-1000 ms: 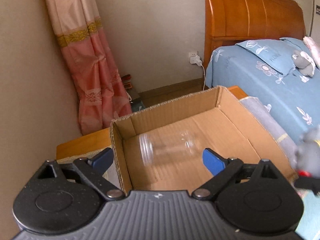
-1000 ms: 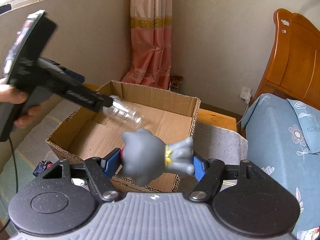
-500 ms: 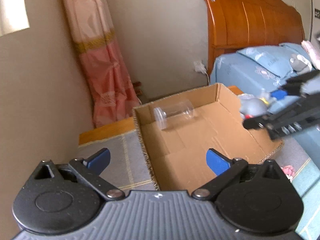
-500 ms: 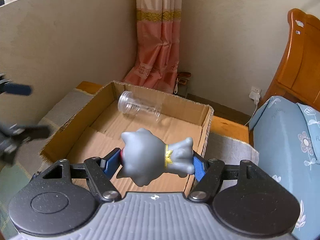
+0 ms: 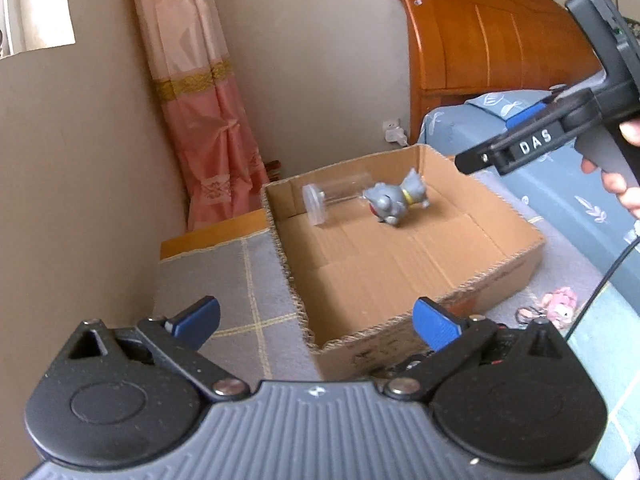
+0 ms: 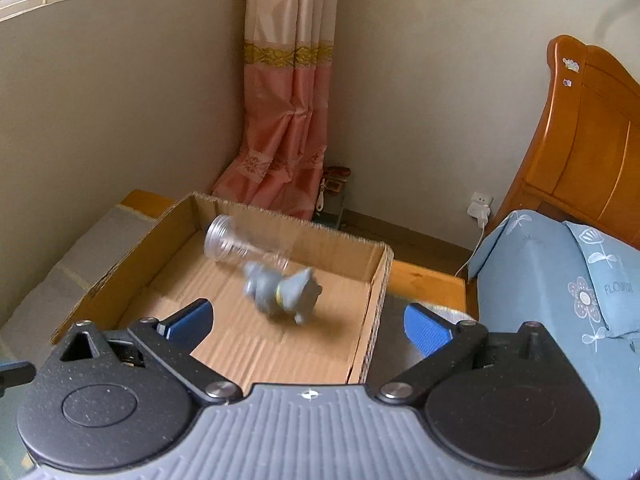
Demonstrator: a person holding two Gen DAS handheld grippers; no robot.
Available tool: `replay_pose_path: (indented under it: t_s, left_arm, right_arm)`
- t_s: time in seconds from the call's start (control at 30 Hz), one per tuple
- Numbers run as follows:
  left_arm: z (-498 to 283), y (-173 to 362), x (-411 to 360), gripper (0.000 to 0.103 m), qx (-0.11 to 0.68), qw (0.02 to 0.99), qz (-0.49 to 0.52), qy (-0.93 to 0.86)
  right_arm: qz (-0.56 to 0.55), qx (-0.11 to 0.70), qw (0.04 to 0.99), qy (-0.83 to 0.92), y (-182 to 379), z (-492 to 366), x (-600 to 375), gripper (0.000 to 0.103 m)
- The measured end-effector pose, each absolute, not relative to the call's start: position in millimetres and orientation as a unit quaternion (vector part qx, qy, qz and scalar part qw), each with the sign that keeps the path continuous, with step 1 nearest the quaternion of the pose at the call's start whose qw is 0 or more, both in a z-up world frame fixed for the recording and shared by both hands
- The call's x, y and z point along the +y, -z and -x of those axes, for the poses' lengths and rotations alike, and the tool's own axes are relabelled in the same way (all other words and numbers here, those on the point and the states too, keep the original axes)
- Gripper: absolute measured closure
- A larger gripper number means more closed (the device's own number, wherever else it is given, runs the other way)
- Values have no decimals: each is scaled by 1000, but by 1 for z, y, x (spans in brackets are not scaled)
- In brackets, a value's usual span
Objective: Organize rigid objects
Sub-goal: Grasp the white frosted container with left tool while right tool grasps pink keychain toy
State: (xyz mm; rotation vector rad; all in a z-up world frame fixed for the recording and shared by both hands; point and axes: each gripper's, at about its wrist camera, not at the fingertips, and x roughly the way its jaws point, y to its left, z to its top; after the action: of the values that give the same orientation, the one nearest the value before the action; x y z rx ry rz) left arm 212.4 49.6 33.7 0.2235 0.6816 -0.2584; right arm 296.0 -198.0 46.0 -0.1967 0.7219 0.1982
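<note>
The left gripper is spread wide, its blue pads well apart and touching nothing. It hangs above the near left corner of the cardboard box, over the grey checked cover.

The right gripper is likewise fully released: both blue pads stand far apart with nothing between them. It sits above the near wall of the cardboard box. In the left wrist view the right gripper shows from the side, held high over the far right corner of the box by a hand.

The grey cat figure is inside the box, toward its far half, blurred and free of both grippers. Whether it rests on the box floor cannot be told. The clear plastic jar lies on its side along the far wall, its open mouth toward the left, just beside the grey cat figure. In the left wrist view the clear plastic jar appears in the far left corner.

A pink curtain hangs beyond the box.
</note>
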Motion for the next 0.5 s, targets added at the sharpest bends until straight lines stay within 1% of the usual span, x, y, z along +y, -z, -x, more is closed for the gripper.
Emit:
replay_pose_path:
  t_s: [0.3,0.5]
  left_arm:
    - [-178,-34,50,1,320,933,-89,137]
    - [-147,-24,50,1,325,933,-65,140]
  right_arm:
    - [80,344,931,-93,-43,-233,-207,0]
    - [53,349,932,-76,-15,-182,-222,0]
